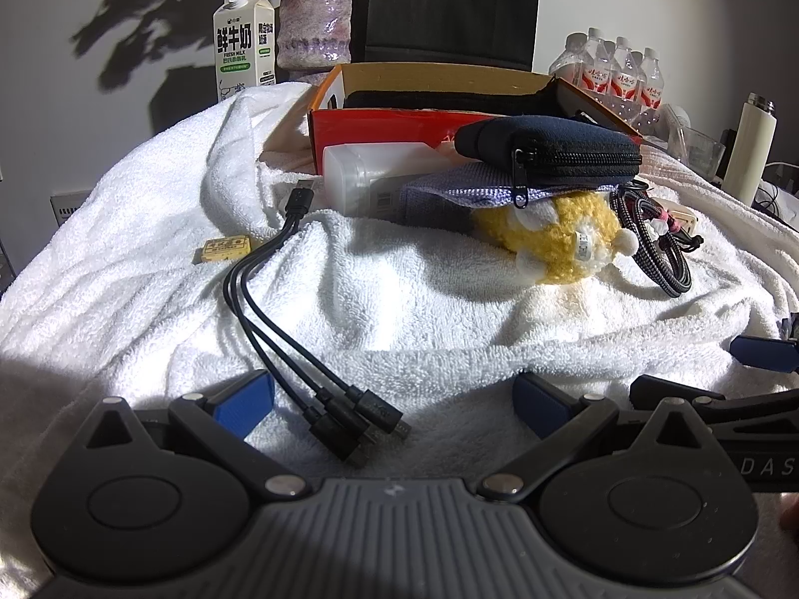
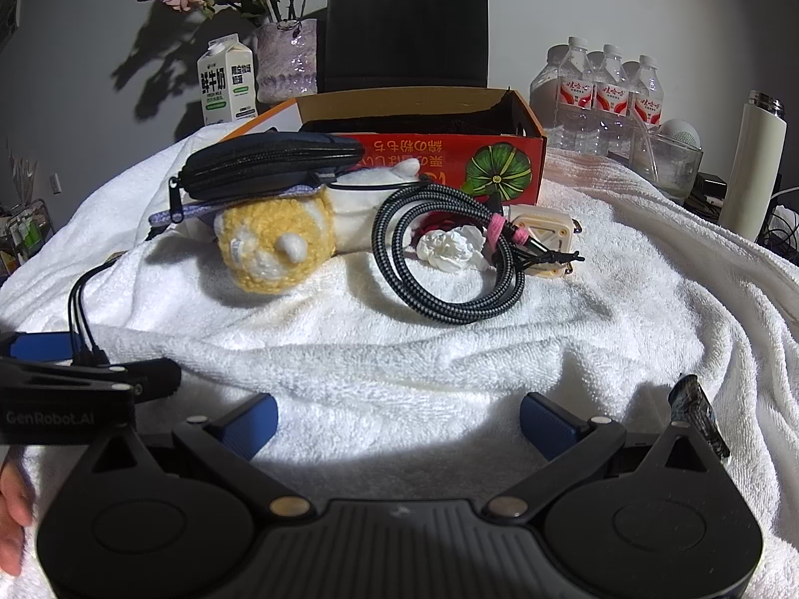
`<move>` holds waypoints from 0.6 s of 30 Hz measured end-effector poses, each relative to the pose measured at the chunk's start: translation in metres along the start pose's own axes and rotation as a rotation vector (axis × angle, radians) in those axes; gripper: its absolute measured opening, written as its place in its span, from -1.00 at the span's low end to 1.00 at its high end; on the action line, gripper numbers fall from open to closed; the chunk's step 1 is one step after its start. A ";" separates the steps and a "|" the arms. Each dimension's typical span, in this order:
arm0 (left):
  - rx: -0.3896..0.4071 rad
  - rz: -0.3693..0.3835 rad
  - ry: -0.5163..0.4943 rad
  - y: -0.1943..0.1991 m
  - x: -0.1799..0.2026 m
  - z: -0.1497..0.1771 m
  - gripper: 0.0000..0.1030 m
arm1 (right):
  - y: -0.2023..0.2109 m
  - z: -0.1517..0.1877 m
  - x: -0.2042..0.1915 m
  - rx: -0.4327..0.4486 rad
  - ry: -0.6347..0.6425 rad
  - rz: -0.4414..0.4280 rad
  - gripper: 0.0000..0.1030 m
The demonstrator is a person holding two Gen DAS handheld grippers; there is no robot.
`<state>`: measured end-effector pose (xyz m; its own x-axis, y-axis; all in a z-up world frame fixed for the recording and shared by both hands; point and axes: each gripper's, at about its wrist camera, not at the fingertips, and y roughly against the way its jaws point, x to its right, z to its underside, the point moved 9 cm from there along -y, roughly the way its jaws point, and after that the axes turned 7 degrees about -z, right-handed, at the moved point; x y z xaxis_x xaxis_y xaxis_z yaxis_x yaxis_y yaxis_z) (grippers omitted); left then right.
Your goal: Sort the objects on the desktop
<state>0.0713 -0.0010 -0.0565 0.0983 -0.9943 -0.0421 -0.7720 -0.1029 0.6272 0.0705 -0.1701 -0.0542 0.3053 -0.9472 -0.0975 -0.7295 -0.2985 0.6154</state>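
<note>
My left gripper (image 1: 394, 407) stands open low over the white towel (image 1: 409, 299), and the plug ends of a black three-headed cable (image 1: 279, 319) lie between its blue pads. Ahead lie a yellow plush toy (image 1: 554, 244), a dark zip pouch (image 1: 554, 149) resting on a lilac pouch (image 1: 449, 194), and a small yellow tag (image 1: 225, 248). My right gripper (image 2: 397, 424) is open too, over bare towel. Beyond it lie the plush toy (image 2: 272, 244), a coiled braided cable (image 2: 439, 254), a cream charger (image 2: 544, 239) and a crumpled white tissue (image 2: 449, 247).
An open red cardboard box (image 2: 439, 164) stands behind the pile. At the back are a milk carton (image 2: 224, 85), a purple vase (image 2: 287, 60), a black bag (image 2: 407, 25), several water bottles (image 2: 604, 90) and a white flask (image 2: 754, 169). A dark wrapped item (image 2: 696, 419) lies right of my right gripper.
</note>
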 end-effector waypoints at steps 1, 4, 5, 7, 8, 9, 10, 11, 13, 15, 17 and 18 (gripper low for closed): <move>0.000 0.000 -0.001 0.000 0.001 0.000 1.00 | 0.000 0.001 0.001 0.000 0.002 0.001 1.00; 0.000 0.000 0.000 0.000 0.000 0.000 1.00 | 0.000 0.001 0.001 -0.001 0.002 0.001 1.00; 0.000 0.000 0.000 0.000 0.000 0.000 1.00 | 0.000 0.001 0.001 -0.001 0.004 0.003 1.00; 0.000 0.000 0.000 0.000 0.000 0.000 1.00 | 0.000 0.001 0.001 -0.003 0.007 0.008 1.00; 0.000 0.000 0.000 0.000 0.000 0.000 1.00 | 0.000 0.001 0.002 -0.003 0.005 0.007 1.00; 0.000 0.000 0.000 0.001 0.000 0.000 1.00 | 0.000 0.001 0.003 -0.002 0.002 0.004 1.00; 0.000 0.000 0.000 0.000 0.000 0.000 1.00 | 0.000 0.001 0.003 -0.001 0.001 0.002 1.00; 0.000 0.000 0.000 0.000 0.000 0.000 1.00 | 0.000 0.001 0.003 -0.004 0.009 -0.005 1.00; 0.000 -0.001 0.000 0.000 0.000 0.000 1.00 | 0.001 0.000 0.007 -0.006 0.018 -0.032 1.00; -0.003 -0.011 0.007 -0.001 0.000 0.001 1.00 | 0.001 0.000 0.008 -0.003 0.007 -0.049 1.00; -0.003 -0.012 0.006 0.000 -0.001 0.002 1.00 | 0.000 0.001 0.005 -0.013 0.036 -0.030 1.00; -0.003 -0.013 0.006 0.000 -0.001 0.002 1.00 | 0.000 0.001 0.004 -0.011 0.033 -0.024 1.00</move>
<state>0.0703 -0.0005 -0.0580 0.1117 -0.9927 -0.0457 -0.7687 -0.1155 0.6291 0.0710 -0.1742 -0.0551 0.3428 -0.9354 -0.0863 -0.7153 -0.3195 0.6215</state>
